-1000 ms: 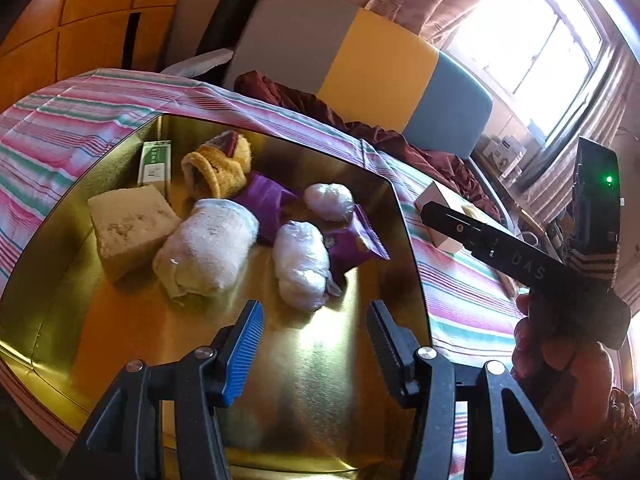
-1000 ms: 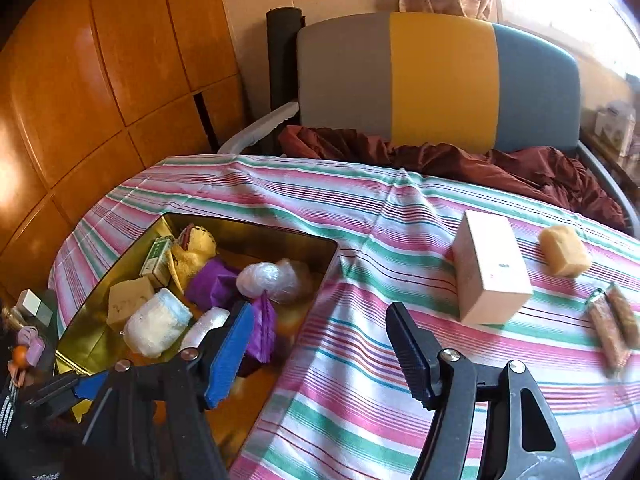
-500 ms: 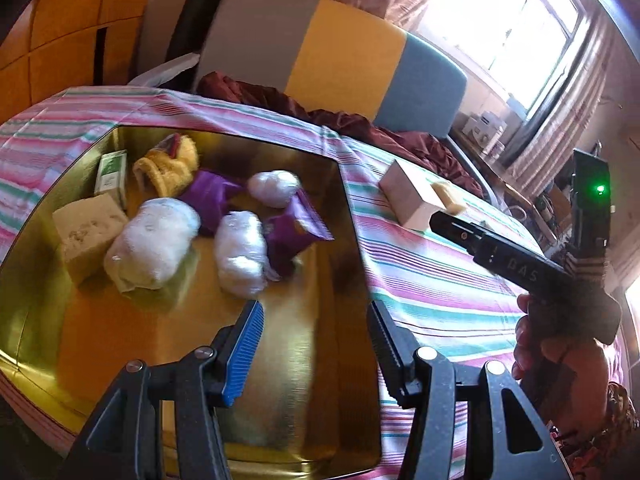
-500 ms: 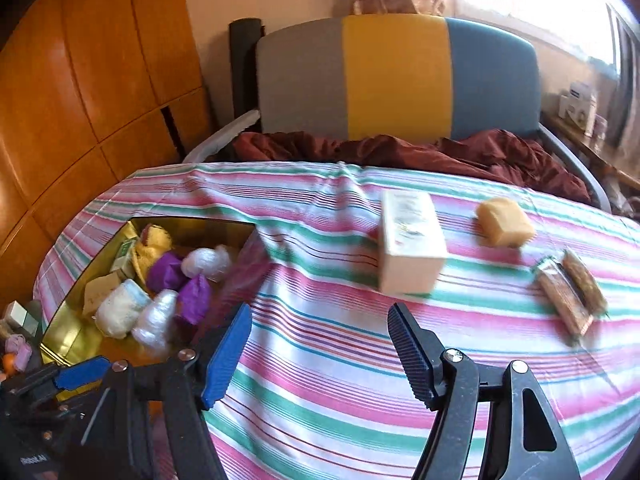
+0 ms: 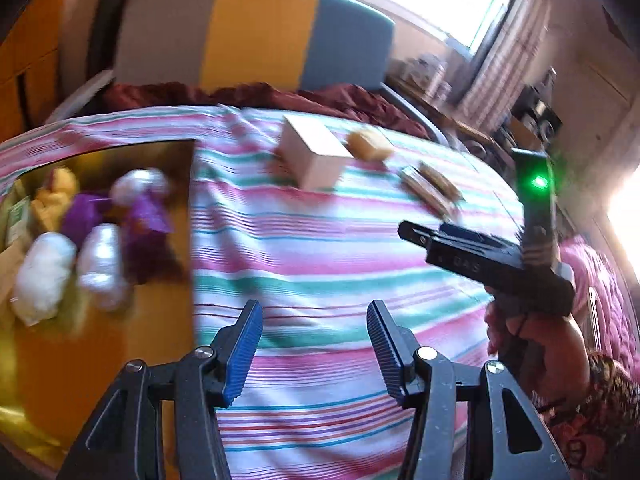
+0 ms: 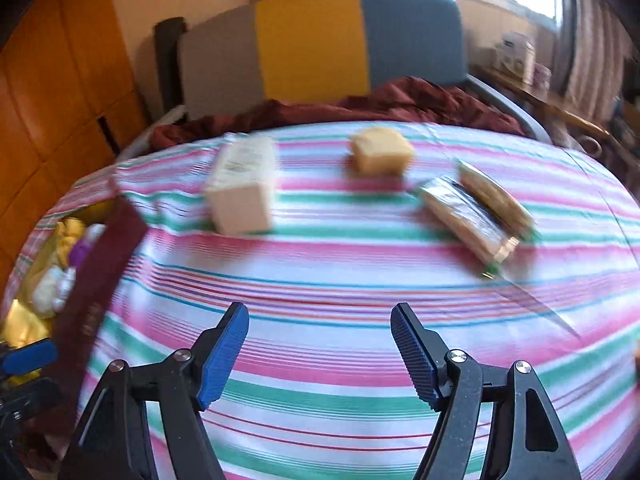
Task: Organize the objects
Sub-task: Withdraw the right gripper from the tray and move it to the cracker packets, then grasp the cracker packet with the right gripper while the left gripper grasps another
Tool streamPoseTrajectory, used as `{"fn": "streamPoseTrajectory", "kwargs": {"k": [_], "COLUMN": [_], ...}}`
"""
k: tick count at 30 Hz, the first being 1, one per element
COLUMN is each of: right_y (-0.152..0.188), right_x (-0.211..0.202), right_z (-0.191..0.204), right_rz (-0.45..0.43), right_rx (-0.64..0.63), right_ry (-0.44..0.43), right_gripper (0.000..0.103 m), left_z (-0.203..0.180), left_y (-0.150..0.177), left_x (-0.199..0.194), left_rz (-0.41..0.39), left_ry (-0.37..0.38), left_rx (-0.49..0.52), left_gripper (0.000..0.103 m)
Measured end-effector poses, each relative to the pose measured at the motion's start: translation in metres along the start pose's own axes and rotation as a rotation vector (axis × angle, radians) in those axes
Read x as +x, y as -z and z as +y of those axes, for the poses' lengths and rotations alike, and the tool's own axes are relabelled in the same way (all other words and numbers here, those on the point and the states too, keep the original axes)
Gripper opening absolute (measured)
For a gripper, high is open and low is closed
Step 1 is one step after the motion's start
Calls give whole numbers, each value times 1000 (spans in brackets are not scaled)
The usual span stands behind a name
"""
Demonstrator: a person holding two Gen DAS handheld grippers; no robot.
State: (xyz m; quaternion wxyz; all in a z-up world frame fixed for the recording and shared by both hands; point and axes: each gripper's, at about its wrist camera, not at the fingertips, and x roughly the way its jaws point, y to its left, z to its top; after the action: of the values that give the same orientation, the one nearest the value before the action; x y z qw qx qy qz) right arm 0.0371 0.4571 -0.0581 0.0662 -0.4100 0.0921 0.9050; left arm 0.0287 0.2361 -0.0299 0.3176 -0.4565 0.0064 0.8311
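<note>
A gold tray (image 5: pixel 120 340) at the left holds several wrapped items, among them white bundles (image 5: pixel 42 276) and purple packets (image 5: pixel 146 212). On the striped tablecloth lie a cream box (image 6: pixel 244 188), a tan block (image 6: pixel 380 152) and two wrapped bars (image 6: pixel 476 212). My left gripper (image 5: pixel 314 350) is open and empty above the cloth, just right of the tray's edge. My right gripper (image 6: pixel 320 354) is open and empty above the cloth, short of the box and bars. The right gripper's body (image 5: pixel 500 264) shows in the left wrist view.
A grey, yellow and blue chair (image 6: pixel 320 40) with a dark red cloth (image 6: pixel 360 108) stands behind the table. The tray's raised wall (image 6: pixel 100 264) is at the left in the right wrist view. A wooden wall is at the far left.
Both views have swung right, from the tray toward the loose items on the cloth. The box, block and bars are nearer and more central. Both grippers stay open.
</note>
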Motion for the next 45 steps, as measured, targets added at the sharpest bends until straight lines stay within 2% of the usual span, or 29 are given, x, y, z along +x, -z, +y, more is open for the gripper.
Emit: {"fn": "streamPoseTrajectory", "kwargs": {"k": [3, 8, 13, 18, 21, 23, 26, 27, 30, 33, 36, 40, 43, 45], "right_y": [-5, -39, -70, -78, -71, -61, -48, -46, -52, -71, -83, -91, -89, -87], "right_x": [5, 19, 47, 73, 76, 71, 54, 44, 19, 13, 28, 57, 78, 86], "right_z": [-28, -70, -92, -105, -108, -101, -82, -80, -94, -127, -151, -161, -164, -165], "right_rz": [-7, -37, 4, 74, 99, 108, 94, 61, -50, -126, -81, 4, 68, 75], "right_rx": [17, 36, 12, -16, 15, 21, -50, -67, -46, -2, 14, -55, -110, -106], "right_ry": [53, 70, 107, 119, 82, 6, -46, -41, -1, 163, 205, 259, 255, 245], "right_gripper": [74, 77, 79, 86, 86, 86, 85, 85, 86, 86, 86, 84, 78, 74], "left_z": [-12, -23, -24, -22, -23, -23, -25, -26, -30, -33, -36, -41, -45, -50], "left_y": [0, 6, 10, 9, 10, 10, 10, 10, 12, 14, 15, 14, 14, 14], "left_x": [8, 16, 18, 22, 25, 28, 32, 33, 35, 38, 38, 41, 43, 44], "left_rz": [20, 49, 65, 73, 80, 84, 93, 95, 99, 109, 112, 118, 127, 129], "left_ry": [29, 34, 19, 19, 22, 21, 27, 28, 31, 31, 27, 22, 23, 23], "left_rx": [14, 35, 48, 32, 34, 30, 24, 24, 32, 39, 48, 64, 80, 94], "left_gripper": [55, 55, 55, 55, 55, 55, 55, 55, 55, 55, 55, 55, 55, 55]}}
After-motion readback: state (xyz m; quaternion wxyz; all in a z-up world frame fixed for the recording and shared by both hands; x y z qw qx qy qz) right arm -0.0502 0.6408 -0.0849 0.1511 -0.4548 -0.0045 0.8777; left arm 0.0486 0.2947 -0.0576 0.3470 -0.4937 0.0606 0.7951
